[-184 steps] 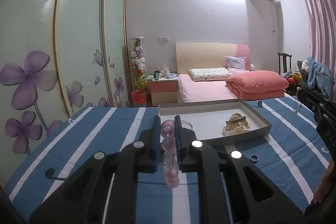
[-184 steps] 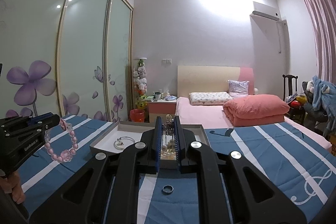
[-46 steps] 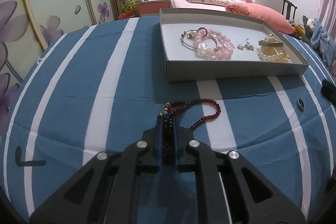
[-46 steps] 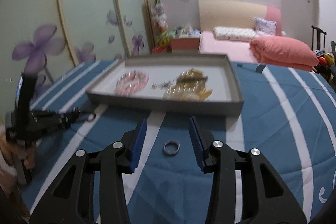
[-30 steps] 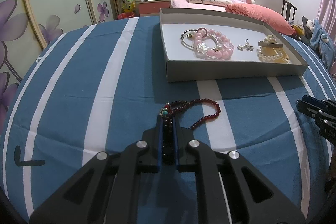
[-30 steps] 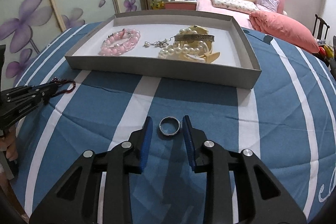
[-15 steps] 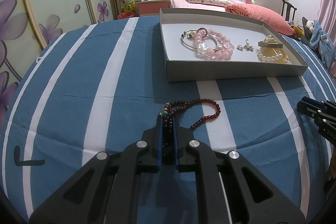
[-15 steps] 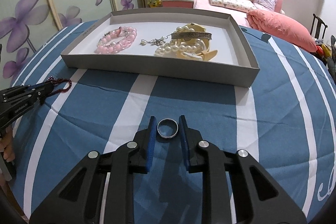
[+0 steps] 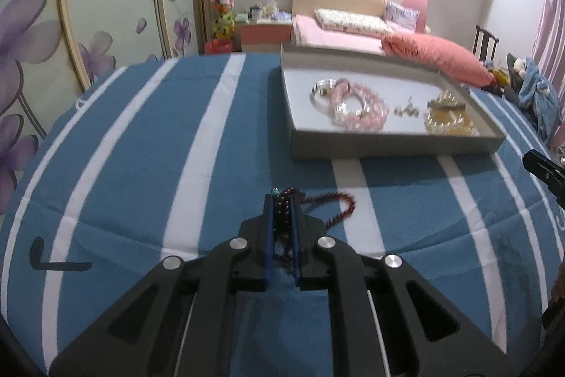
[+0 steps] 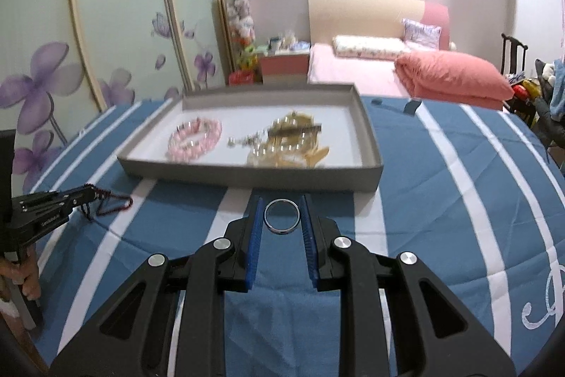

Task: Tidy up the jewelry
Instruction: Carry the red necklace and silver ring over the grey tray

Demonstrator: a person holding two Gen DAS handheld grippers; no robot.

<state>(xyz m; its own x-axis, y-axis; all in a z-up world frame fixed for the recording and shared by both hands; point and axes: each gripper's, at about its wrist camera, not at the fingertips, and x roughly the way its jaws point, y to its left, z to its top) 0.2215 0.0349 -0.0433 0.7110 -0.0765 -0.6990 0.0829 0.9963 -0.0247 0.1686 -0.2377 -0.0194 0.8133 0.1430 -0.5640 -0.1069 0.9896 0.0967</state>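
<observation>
Striped blue cloth [image 10: 441, 186]: left gripper [image 9: 282, 200] clenched on dark bead string [image 9: 339, 205], right gripper [image 10: 281, 212] grasping ring [image 10: 281, 216]. Pickup stage; next, carry both over the tray [image 10: 247, 172] wall.

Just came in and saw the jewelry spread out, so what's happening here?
A person is tidying jewelry into a grey tray on a blue striped cloth, with a gripper in each hand. The left gripper is shut on a dark red bead string, part of which trails beside it. The right gripper is shut on a silver ring. In the tray lie a pink bracelet, pearls and other small pieces.
</observation>
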